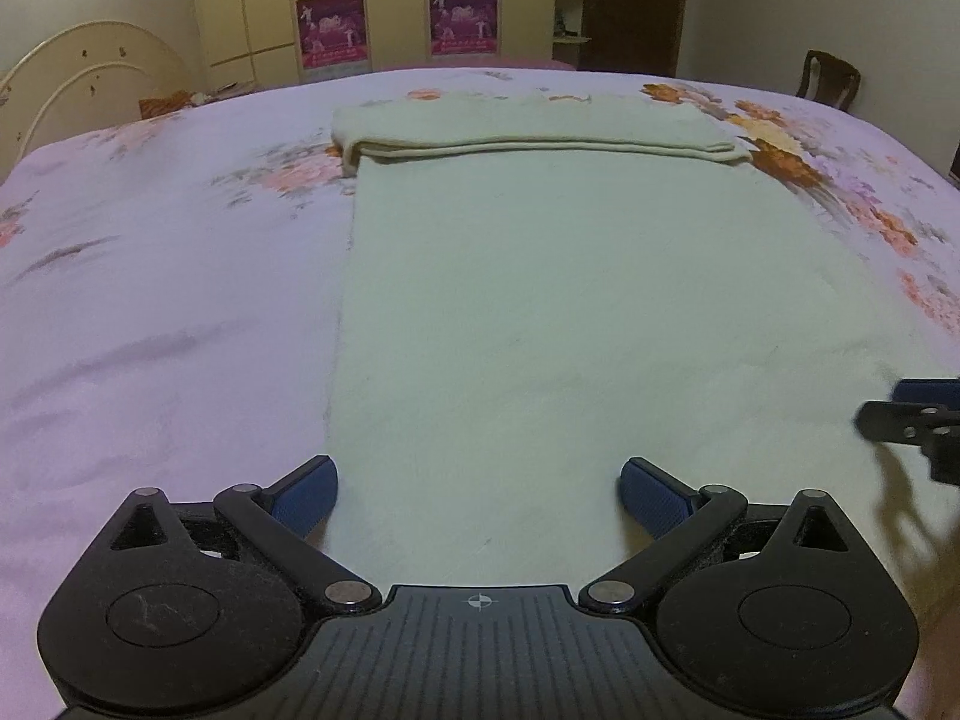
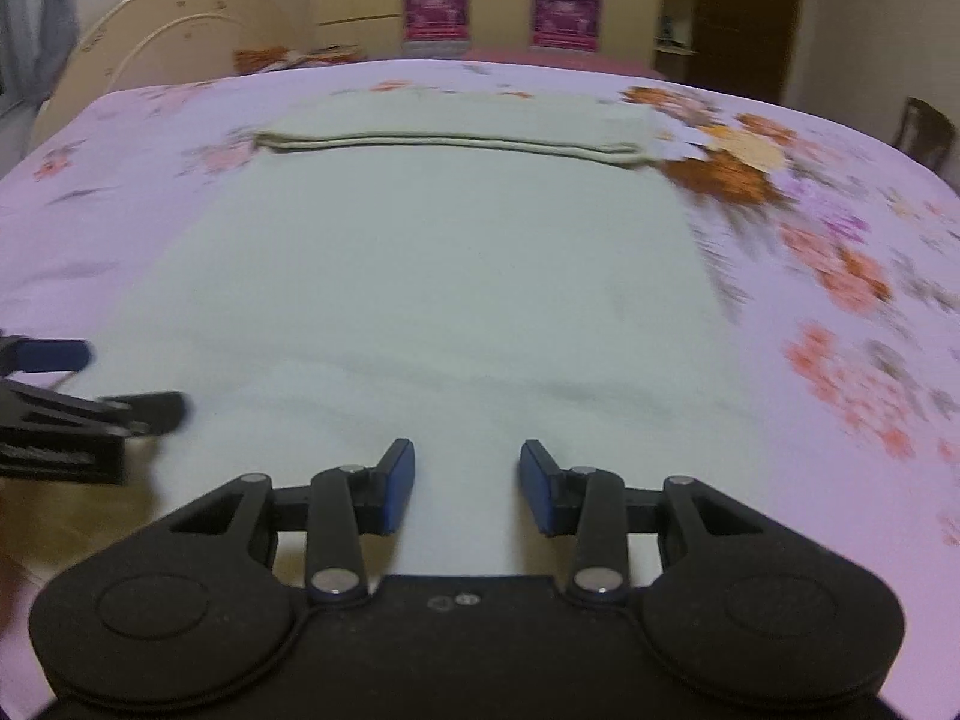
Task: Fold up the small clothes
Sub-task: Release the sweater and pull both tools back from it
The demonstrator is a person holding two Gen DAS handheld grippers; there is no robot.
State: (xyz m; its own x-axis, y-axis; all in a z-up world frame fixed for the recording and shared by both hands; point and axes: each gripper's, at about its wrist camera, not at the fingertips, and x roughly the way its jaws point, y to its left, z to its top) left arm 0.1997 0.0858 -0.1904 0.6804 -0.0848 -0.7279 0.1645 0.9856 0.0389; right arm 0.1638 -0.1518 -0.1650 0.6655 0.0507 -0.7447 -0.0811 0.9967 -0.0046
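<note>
A pale green cloth [image 1: 558,300] lies flat on the bed, and its far end is folded back into a thick band [image 1: 528,129]. My left gripper [image 1: 480,495] hovers over the cloth's near left part. Its blue pads [image 1: 306,498] are spread wide with nothing between them. In the right wrist view the same cloth [image 2: 432,276] fills the middle. My right gripper [image 2: 468,486] sits over its near edge, jaws partly apart, and only flat cloth shows in the gap. Each gripper shows in the other's view, the right gripper [image 1: 918,414] and the left gripper [image 2: 90,384].
The bed has a lilac floral sheet [image 1: 150,300] and a cream headboard [image 1: 78,78] at the far left. Behind it are a wardrobe with pink posters [image 1: 396,12], a dark door [image 1: 630,0] and a wooden chair [image 1: 828,81].
</note>
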